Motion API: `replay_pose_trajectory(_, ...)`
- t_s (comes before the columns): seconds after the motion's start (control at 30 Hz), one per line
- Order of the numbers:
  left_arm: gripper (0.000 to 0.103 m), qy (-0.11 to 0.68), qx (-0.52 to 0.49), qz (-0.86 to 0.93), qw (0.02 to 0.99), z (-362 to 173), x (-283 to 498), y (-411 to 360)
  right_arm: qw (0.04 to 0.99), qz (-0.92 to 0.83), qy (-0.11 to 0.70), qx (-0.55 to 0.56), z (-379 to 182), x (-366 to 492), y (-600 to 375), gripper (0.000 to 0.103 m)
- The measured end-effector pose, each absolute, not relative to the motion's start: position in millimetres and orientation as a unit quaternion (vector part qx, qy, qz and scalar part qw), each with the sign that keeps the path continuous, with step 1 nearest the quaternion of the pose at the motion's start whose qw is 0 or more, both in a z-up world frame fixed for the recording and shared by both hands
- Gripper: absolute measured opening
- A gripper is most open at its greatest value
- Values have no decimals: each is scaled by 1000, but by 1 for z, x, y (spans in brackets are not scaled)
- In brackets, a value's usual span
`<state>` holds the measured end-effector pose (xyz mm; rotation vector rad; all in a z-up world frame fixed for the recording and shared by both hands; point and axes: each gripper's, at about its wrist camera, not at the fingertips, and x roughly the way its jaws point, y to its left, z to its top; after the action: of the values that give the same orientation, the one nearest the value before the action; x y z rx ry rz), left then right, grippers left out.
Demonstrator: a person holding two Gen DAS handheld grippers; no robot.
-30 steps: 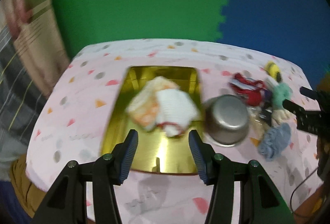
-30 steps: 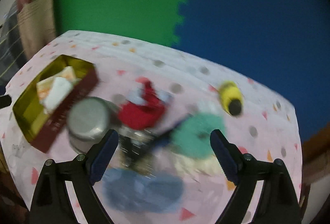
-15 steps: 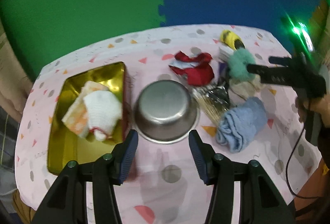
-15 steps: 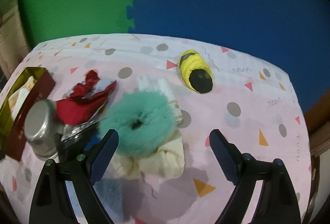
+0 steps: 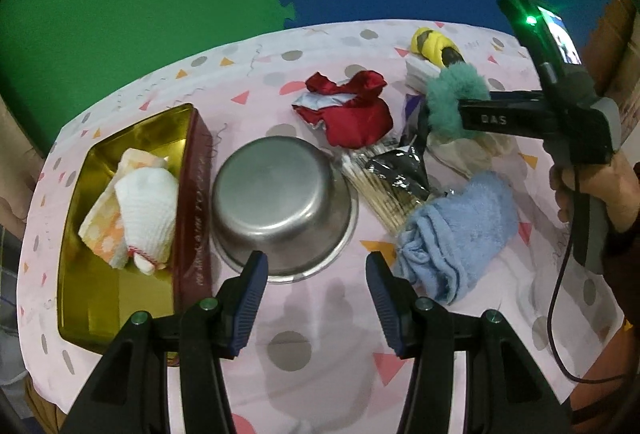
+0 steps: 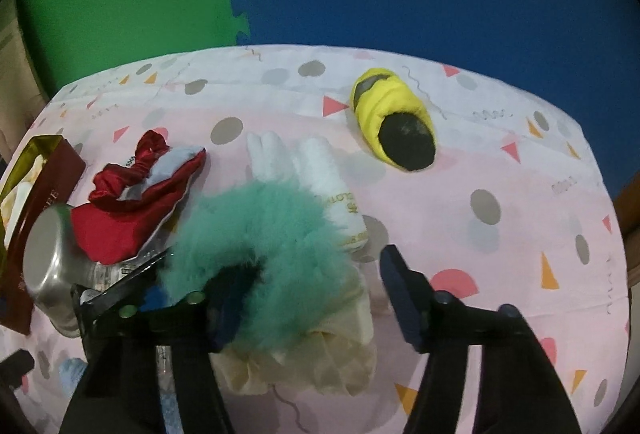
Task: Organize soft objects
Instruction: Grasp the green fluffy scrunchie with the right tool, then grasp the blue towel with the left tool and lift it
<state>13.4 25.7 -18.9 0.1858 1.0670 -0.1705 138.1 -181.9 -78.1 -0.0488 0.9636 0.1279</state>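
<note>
In the left wrist view, one gold tin (image 5: 120, 298) with two folded cloths (image 5: 136, 210) is seen beside one upturned steel bowl (image 5: 280, 206). One red pouch (image 5: 352, 114), one blue towel (image 5: 456, 234) and one yellow roll (image 5: 434, 48) lie further right. The left gripper (image 5: 316, 298) is held open and empty over bare tablecloth (image 5: 304, 354).

In the right wrist view, the right gripper (image 6: 308, 298) is closing around one green furry scrunchie (image 6: 272, 234); the right pad is not yet touching. Much free room is left toward the table's right edge.
</note>
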Motion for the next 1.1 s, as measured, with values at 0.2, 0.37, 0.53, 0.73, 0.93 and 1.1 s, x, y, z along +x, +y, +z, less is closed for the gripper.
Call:
replay_pose_trajectory(0.2, 52, 512, 98, -93, 848, -27, 13, 13, 883, 72, 463, -12, -80, 137, -182, 36)
replay_pose_trajectory(0.37, 52, 518, 101, -101, 843, -34, 14, 4, 884, 75, 461, -6, -77, 135, -185, 31)
replay_pose_trajectory(0.53, 52, 519, 102, -110, 841, -36, 18, -5, 886, 77, 456, 14, -69, 127, -197, 29)
replay_pose_trajectory(0.73, 52, 519, 98, -132, 839, -36, 21, -13, 897, 58, 437, 15, -59, 107, -226, 24)
replay_pose_trajectory(0.93, 52, 523, 88, -164, 832, -40, 22, -20, 899, 52, 432, 53, -64, 89, -264, 24)
replay_pose_trajectory(1.1, 52, 520, 92, -194, 826, -40, 13, -27, 900, 55, 428, 58, -65, 74, -282, 24)
